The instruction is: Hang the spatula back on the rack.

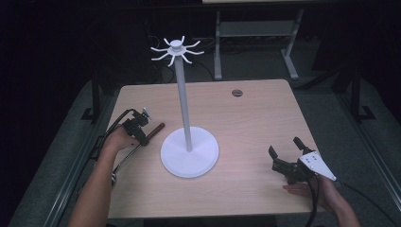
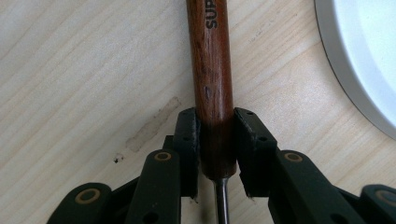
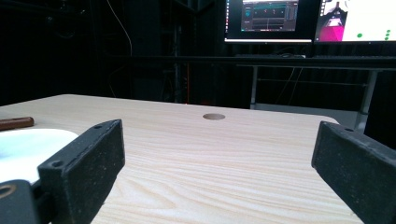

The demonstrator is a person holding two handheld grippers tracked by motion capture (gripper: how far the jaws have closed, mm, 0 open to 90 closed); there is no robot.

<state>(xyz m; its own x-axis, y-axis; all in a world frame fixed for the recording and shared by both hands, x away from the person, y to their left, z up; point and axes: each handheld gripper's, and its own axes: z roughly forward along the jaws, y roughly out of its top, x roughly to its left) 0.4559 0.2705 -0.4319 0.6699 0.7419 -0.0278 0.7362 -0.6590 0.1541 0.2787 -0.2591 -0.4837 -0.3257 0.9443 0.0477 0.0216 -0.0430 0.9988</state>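
A utensil with a brown wooden handle [image 1: 155, 129] [image 2: 212, 70] lies on the table's left side, just left of the white stand's round base [image 1: 189, 158] [image 2: 369, 56]. My left gripper [image 1: 143, 136] [image 2: 217, 122] is shut on the handle's lower end, where a thin metal shaft comes out toward the camera. The stand's pole [image 1: 183, 104] rises to a ring of bare hooks [image 1: 176, 48]. My right gripper [image 1: 284, 146] [image 3: 218, 140] stands open near the front right of the table, nothing between its jaws. Its view catches the handle's tip [image 3: 16, 122] and the base [image 3: 28, 149].
The light wooden table [image 1: 246, 123] has a round cable hole [image 1: 237, 92] [image 3: 214, 116] at the back right. Behind it stand a dark desk frame and lit monitors [image 3: 268, 18]. The person's forearms come in at the bottom left and right.
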